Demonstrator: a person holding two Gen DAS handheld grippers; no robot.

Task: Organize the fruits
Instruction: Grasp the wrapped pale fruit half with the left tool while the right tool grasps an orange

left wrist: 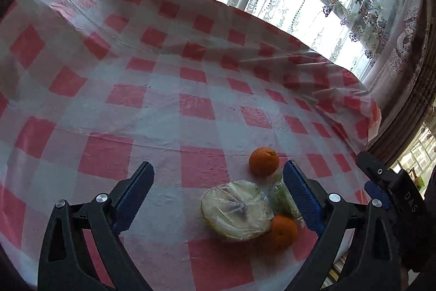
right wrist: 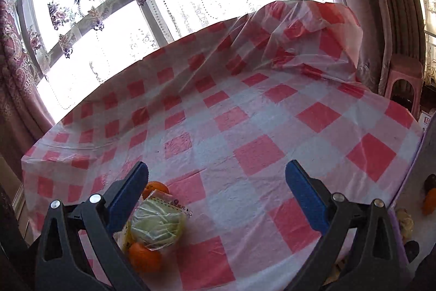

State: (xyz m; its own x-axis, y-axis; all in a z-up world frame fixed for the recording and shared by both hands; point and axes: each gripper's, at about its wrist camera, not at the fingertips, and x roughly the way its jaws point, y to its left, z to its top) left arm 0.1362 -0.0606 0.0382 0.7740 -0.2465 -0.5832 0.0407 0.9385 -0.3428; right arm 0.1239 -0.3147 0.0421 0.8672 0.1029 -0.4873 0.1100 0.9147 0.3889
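Observation:
On the red-and-white checked tablecloth lies a cluster of produce. In the left wrist view a far orange, a plastic-wrapped cut pale fruit, a wrapped green item and a near orange sit between my fingers, toward the right one. My left gripper is open and empty above them. In the right wrist view the wrapped green item and two oranges lie by the left finger. My right gripper is open and empty. It also shows in the left wrist view.
Windows with lace curtains stand behind the table. The cloth bunches up at the far right corner. A pink stool stands beyond the table. Another orange lies off the table's right edge.

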